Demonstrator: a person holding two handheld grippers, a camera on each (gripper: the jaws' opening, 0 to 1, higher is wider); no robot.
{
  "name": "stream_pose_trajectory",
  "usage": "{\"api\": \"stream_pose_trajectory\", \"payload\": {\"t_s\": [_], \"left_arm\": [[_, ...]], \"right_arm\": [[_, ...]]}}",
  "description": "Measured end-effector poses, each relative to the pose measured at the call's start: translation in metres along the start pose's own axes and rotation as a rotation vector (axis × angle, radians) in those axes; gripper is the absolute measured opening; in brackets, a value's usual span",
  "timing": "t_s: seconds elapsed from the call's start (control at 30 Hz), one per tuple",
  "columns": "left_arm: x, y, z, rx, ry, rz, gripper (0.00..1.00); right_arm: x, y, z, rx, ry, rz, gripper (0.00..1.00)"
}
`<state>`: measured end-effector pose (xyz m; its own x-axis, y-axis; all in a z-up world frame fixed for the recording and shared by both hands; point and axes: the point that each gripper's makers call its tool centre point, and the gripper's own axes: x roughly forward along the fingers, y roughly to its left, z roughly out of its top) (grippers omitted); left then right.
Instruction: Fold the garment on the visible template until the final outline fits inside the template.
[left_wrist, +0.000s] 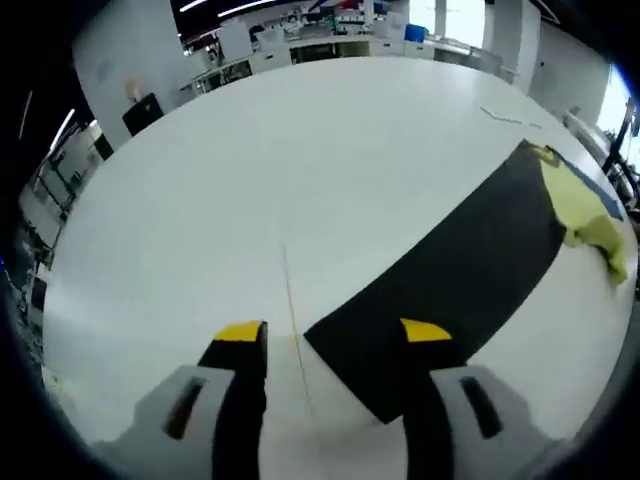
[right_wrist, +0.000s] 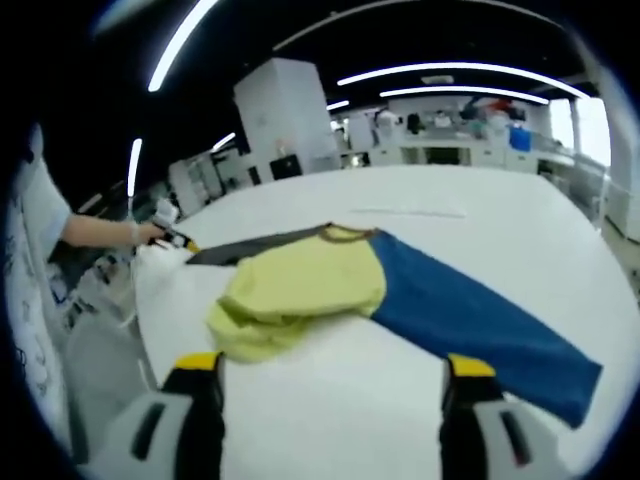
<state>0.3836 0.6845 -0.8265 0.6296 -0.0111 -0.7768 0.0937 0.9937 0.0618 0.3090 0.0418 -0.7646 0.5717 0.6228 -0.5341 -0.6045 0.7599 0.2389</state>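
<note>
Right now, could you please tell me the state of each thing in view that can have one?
Yellow and blue garment: partly folded, yellow part bunched, blue part spread flat on the table.
Black rectangular template: flat on the white table, garment over its far end.
Left gripper: open, empty, above the template's near corner.
Right gripper: open, empty, short of the garment.

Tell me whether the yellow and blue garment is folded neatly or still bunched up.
Bunched up: the garment has its yellow part crumpled and a blue part stretched out beside the black template.
</note>
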Motion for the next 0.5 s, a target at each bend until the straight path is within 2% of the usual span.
{"api": "stream_pose_trajectory", "payload": {"t_s": [0.03, 0.13, 0.2, 0.27, 0.4, 0.47, 0.5], "left_arm": [[-0.001, -0.004, 0.006, -0.012, -0.035, -0.021, 0.58], [-0.005, -0.014, 0.013, -0.03, -0.074, -0.067, 0.64], [-0.015, -0.026, 0.014, -0.038, -0.095, -0.098, 0.71], [-0.016, -0.039, 0.021, -0.018, -0.126, -0.156, 0.77], [-0.016, -0.055, 0.028, 0.006, -0.151, -0.22, 0.96], [-0.023, -0.071, 0.03, 0.026, -0.165, -0.266, 0.99], [-0.027, -0.079, 0.036, 0.05, -0.194, -0.289, 0.99]], "right_arm": [[0.001, 0.002, 0.0, -0.002, 0.0, 0.002, 0.9], [0.001, 0.003, 0.002, -0.005, -0.005, 0.008, 0.9], [0.001, 0.003, 0.004, -0.004, -0.01, 0.01, 0.9], [0.001, 0.004, 0.006, -0.005, -0.014, 0.015, 0.91], [0.0, 0.007, 0.009, -0.012, -0.018, 0.022, 0.92], [-0.001, 0.007, 0.01, -0.018, -0.019, 0.024, 0.92], [-0.001, 0.008, 0.01, -0.02, -0.019, 0.025, 0.92]]}}
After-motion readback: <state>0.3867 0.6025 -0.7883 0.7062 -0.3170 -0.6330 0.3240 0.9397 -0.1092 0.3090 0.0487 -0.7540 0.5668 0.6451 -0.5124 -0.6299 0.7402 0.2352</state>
